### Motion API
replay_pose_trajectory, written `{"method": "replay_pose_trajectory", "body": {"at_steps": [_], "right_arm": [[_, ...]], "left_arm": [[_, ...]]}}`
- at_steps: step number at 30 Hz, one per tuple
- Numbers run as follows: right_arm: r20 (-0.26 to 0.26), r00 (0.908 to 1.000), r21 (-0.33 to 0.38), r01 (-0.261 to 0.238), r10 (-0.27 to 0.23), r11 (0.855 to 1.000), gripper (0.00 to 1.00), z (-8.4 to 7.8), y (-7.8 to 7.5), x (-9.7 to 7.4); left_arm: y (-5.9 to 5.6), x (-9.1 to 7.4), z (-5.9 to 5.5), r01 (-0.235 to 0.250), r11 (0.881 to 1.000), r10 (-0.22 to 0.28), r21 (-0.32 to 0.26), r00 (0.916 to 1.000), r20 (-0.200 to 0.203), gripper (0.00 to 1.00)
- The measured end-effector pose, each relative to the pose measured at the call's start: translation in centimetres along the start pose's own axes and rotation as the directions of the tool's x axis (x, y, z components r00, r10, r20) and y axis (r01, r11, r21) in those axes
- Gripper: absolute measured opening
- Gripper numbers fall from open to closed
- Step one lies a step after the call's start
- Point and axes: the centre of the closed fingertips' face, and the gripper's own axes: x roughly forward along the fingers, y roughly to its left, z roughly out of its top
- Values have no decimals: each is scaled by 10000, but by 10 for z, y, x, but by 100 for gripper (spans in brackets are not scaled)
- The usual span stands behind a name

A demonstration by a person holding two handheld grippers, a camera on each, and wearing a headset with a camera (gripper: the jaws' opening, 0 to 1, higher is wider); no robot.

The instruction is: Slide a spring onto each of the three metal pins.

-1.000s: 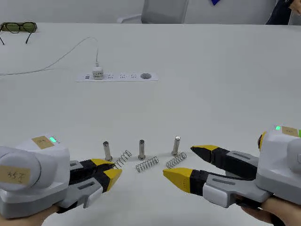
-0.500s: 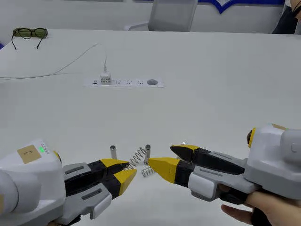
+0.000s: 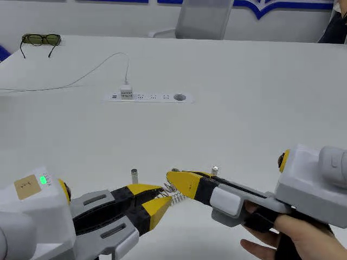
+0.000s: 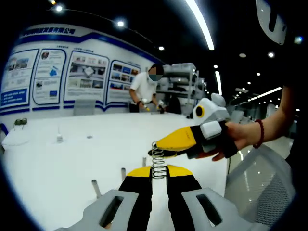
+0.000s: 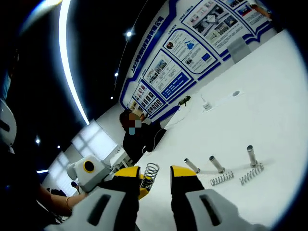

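In the head view, the left gripper [image 3: 162, 196] and right gripper [image 3: 174, 180] meet tip to tip over a spring [image 3: 173, 193], with metal pins [image 3: 134, 175] standing just beyond the tips.

In the left gripper view, its jaws are clenched on the spring's lower end. The coil rises from the tips, and the right gripper's yellow tip touches its top. A sideways nudge there could lever the coil out of the pinch and flick it away.

In the right gripper view, its jaws are released, with the spring's end between them against one jaw. Loose springs [image 5: 221, 178] lie ahead by the metal pins. If the left gripper lets go before these jaws close, the spring likely drops. Closing hard could kink the coil.
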Motion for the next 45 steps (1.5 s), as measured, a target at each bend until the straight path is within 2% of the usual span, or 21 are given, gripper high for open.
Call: {"method": "replay_pose_trajectory", "body": {"at_steps": [3, 9, 16, 24, 31, 36, 40, 45], "right_arm": [[-27, 9999, 230, -162, 163, 9996, 20, -1, 3, 1], [-44, 9992, 485, -407, 410, 9980, 13, -3, 8, 2], [-154, 9981, 356, -592, 597, 9976, 12, -6, 10, 3], [-478, 9972, -586, -611, 583, 9964, 11, -10, 14, 6], [-745, 9960, -1466, -601, 496, 9874, 11, -13, 17, 11], [-755, 9967, -2273, -455, 290, 9728, 11, -8, 14, 14], [-777, 9968, -2668, -388, 187, 9630, 11, -4, 11, 19], [-852, 9964, -3328, -274, -11, 9426, 11, 0, 6, 25]], "left_arm": [[-2, 0, 2, 53, 10000, -53, -1, 9999, 152, 10], [-1, -1, 0, 67, 10000, -67, -13, 9999, 151, 10], [0, -2, -3, 23, 10000, -23, 47, 10000, -6, 10], [1, -1, -9, -70, 9995, 89, 320, 9982, -589, 11], [7, -3, -18, -316, 9989, 351, 358, 9944, -995, 14], [14, -6, -30, -615, 9964, 700, 589, 9854, -1551, 19], [16, -9, -35, -759, 9963, 814, 395, 9828, -1660, 26], [20, -12, -44, -1101, 9933, 1150, 360, 9732, -1990, 32]]}}
